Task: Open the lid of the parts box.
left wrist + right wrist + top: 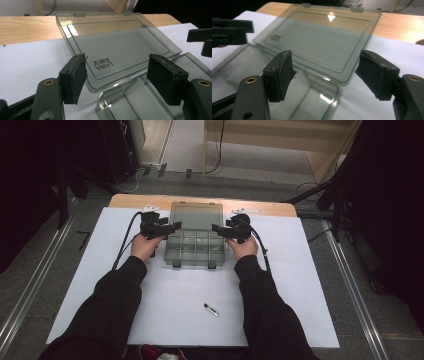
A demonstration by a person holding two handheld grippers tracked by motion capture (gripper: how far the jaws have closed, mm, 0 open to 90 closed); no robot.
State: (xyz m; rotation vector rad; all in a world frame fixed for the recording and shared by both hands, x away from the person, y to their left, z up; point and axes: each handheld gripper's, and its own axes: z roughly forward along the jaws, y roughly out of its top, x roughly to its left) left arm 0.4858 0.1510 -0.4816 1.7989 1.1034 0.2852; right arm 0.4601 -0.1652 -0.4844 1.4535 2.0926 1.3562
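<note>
Box opened, lid laid flat back
Box (pixel 194 247) mid tabletop (pixel 100 285), lid (pixel 196 215) folded away; left hand-held gripper (pixel 172 227) and right hand-held gripper (pixel 218 228) flank it, jaws wide, holding nothing; compartments look empty; small item (pixel 211 309) lies near front, likely next

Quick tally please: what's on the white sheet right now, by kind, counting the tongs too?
Clear compartment box with its lid open: 1
Small pen-like item: 1
Tongs, left and right, both open with nothing between them: 2
Total: 4
</note>
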